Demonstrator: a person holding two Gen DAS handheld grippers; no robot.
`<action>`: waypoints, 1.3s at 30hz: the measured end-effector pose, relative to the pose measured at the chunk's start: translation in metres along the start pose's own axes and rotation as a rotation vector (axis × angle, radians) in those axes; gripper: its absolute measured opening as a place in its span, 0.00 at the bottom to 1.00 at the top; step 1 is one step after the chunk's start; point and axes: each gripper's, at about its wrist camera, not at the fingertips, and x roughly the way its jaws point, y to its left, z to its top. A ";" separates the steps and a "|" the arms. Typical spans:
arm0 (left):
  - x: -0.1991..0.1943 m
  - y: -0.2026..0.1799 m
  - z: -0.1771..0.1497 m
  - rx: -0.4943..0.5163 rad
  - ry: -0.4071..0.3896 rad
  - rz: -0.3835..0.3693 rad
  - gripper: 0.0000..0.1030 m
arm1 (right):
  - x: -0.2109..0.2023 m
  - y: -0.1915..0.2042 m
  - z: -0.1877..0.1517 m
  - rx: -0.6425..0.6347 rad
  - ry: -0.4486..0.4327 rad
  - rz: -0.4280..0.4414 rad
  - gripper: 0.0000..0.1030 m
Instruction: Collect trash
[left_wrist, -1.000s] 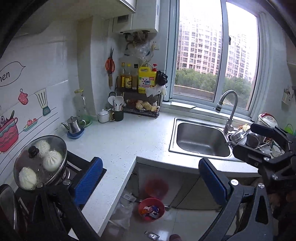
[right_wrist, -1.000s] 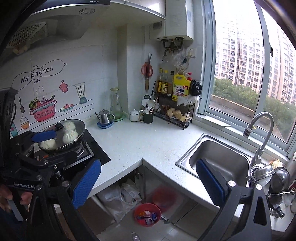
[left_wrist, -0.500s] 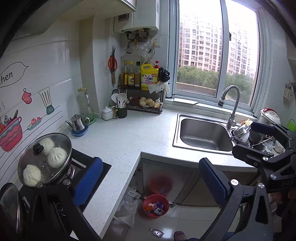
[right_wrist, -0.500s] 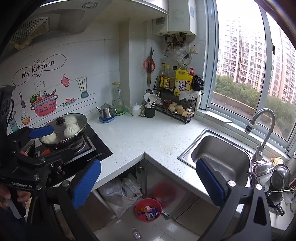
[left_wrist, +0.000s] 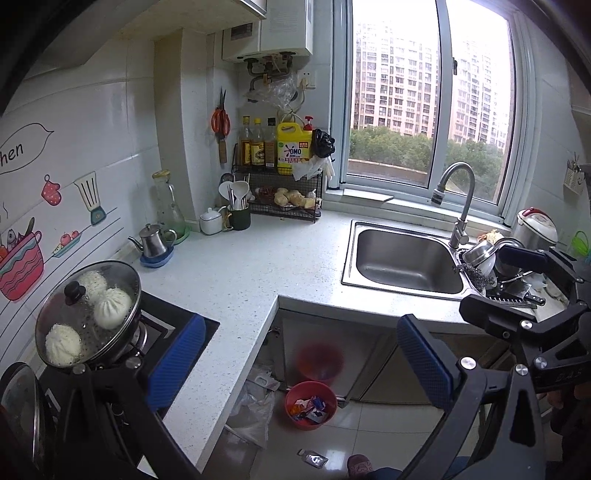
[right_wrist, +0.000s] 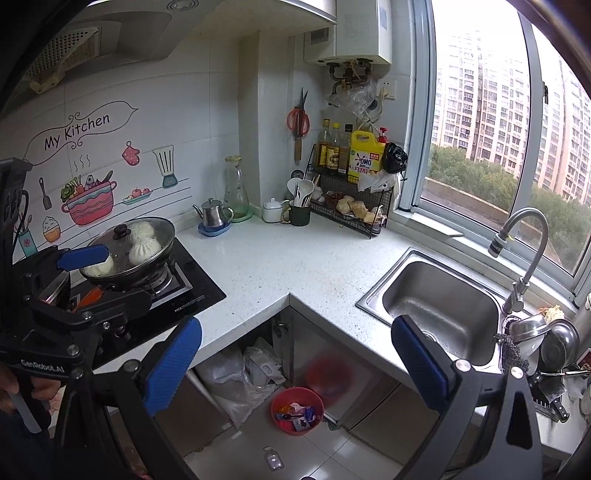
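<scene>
A red trash bin (left_wrist: 311, 405) with several wrappers in it stands on the tiled floor under the counter corner; it also shows in the right wrist view (right_wrist: 297, 410). A small silvery wrapper (left_wrist: 313, 459) lies on the floor in front of it, also seen in the right wrist view (right_wrist: 273, 459). My left gripper (left_wrist: 301, 363) is open and empty, held high above the bin. My right gripper (right_wrist: 295, 363) is open and empty, also high above the floor. Each gripper shows in the other's view, the right one (left_wrist: 524, 295) and the left one (right_wrist: 70, 280).
An L-shaped white counter (left_wrist: 243, 280) carries a stove with a lidded pan of buns (left_wrist: 90, 312), a kettle (left_wrist: 153, 242), a wire rack of bottles (left_wrist: 280, 177) and a steel sink (left_wrist: 404, 258). Plastic bags (right_wrist: 240, 373) lie under the counter. A foot (left_wrist: 360, 466) is near the wrapper.
Both grippers have pulled back and up from the counter, so the bin and the floor wrapper sit higher and fuller in both views. Both stay open.
</scene>
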 end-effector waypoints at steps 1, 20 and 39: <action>0.000 0.000 -0.001 0.000 0.003 -0.001 1.00 | -0.001 0.000 0.000 0.000 0.000 0.000 0.99; 0.007 -0.004 -0.012 -0.012 0.060 -0.029 1.00 | 0.001 -0.003 -0.008 -0.011 0.021 -0.023 0.99; 0.015 -0.003 -0.016 -0.018 0.087 -0.039 1.00 | 0.007 -0.006 -0.013 -0.002 0.058 -0.022 0.99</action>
